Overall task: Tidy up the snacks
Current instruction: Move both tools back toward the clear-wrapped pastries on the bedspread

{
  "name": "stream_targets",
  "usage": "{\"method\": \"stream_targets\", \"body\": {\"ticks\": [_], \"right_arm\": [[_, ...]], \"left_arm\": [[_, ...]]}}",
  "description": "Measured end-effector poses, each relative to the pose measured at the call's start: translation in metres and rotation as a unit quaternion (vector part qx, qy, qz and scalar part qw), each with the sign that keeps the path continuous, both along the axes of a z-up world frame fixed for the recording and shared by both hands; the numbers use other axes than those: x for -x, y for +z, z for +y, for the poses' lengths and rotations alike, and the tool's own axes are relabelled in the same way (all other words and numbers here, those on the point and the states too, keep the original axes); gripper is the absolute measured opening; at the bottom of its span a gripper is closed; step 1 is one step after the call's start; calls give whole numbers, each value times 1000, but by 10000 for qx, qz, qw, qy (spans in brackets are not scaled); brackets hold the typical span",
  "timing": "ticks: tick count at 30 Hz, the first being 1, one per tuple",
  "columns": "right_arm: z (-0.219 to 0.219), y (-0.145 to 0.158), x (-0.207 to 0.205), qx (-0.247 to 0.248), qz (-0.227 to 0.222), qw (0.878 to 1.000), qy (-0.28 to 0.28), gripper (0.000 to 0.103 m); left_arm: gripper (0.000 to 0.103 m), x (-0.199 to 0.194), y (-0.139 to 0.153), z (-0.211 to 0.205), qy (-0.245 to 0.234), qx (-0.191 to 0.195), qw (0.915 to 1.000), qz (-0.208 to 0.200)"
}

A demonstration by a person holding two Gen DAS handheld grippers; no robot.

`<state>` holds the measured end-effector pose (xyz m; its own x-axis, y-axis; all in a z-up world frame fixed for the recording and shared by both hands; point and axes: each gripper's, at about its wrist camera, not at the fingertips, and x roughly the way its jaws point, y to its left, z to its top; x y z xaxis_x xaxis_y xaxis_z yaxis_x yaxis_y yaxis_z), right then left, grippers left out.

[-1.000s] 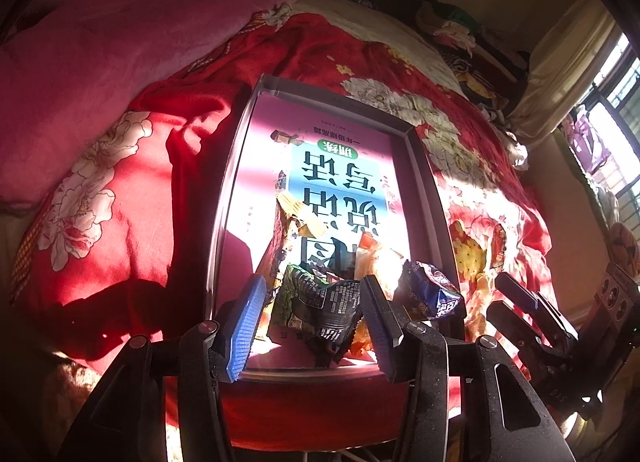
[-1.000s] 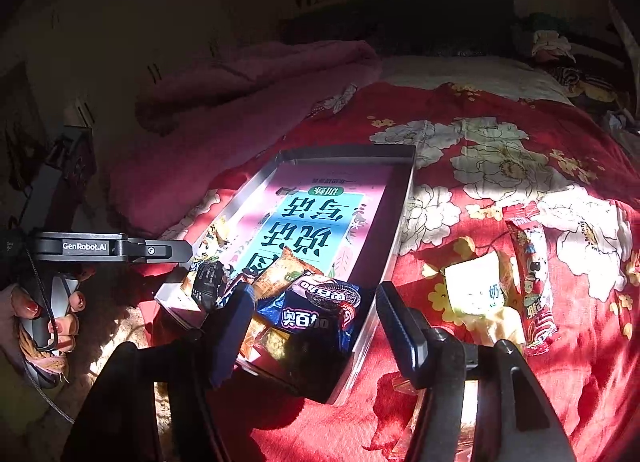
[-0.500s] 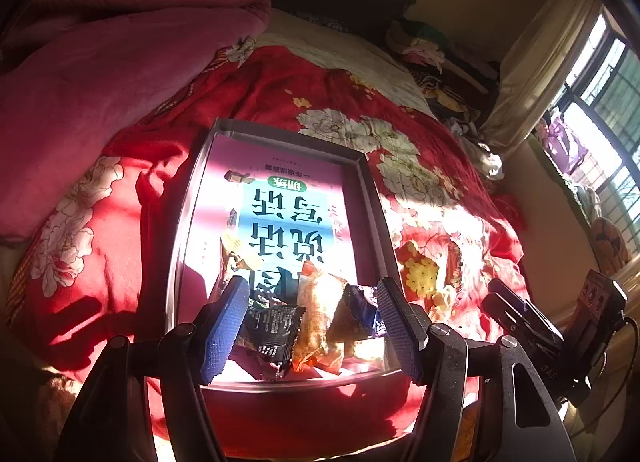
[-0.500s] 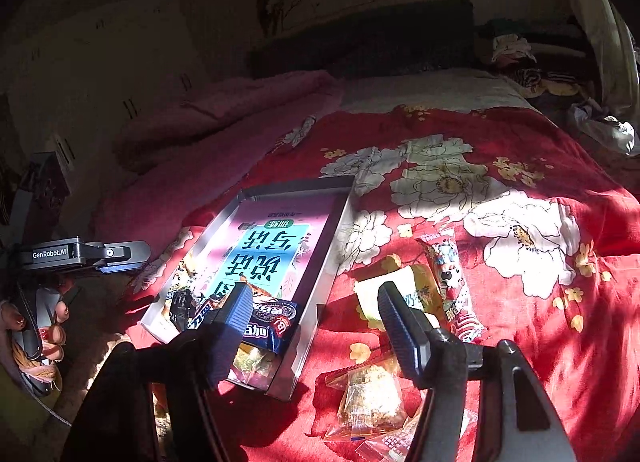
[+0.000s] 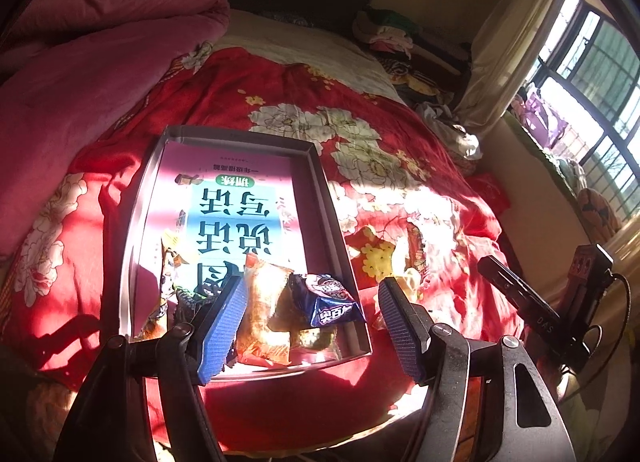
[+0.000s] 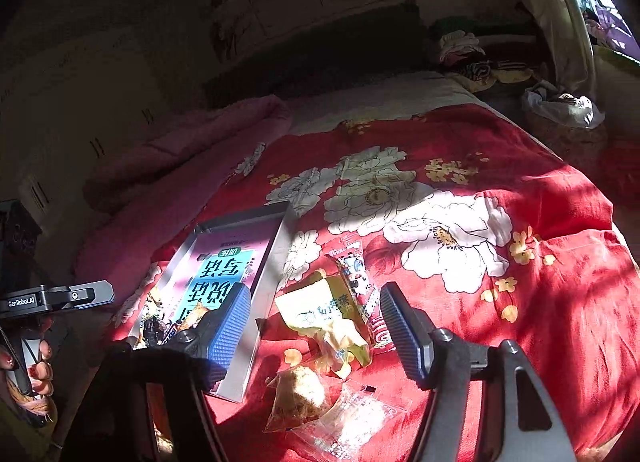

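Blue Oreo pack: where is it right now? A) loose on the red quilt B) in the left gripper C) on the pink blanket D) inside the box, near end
D: the Oreo pack lies in the box at its near end beside an orange pack, with the left gripper open and holding nothing.

left gripper (image 5: pixel 310 320) jaws have just been opening, green packet no longer between them, nothing clamped. right gripper (image 6: pixel 314 326) opening slightly, now over loose snacks at lower centre; tray (image 6: pixel 266 258) now sits at centre left.
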<state>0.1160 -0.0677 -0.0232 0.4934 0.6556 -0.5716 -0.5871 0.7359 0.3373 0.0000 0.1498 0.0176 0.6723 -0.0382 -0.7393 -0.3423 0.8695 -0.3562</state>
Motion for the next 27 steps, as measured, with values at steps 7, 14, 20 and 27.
{"method": "stream_targets", "body": {"ticks": [7, 14, 20, 27], "right_arm": [[-11, -4, 0, 41, 247, 9995, -170, 69], [-18, -18, 5, 115, 747, 9965, -367, 69], [-25, -33, 9, 179, 1219, 9914, -446, 69], [-24, -49, 11, 314, 1638, 9854, -339, 69]], "left_arm": [[70, -12, -5, -34, -448, -32, 9989, 114], [70, -21, -16, -61, -787, -15, 9965, 293], [70, -27, -25, -78, -1029, -66, 9938, 412], [70, -34, -34, -93, -1288, -180, 9899, 564]]}}
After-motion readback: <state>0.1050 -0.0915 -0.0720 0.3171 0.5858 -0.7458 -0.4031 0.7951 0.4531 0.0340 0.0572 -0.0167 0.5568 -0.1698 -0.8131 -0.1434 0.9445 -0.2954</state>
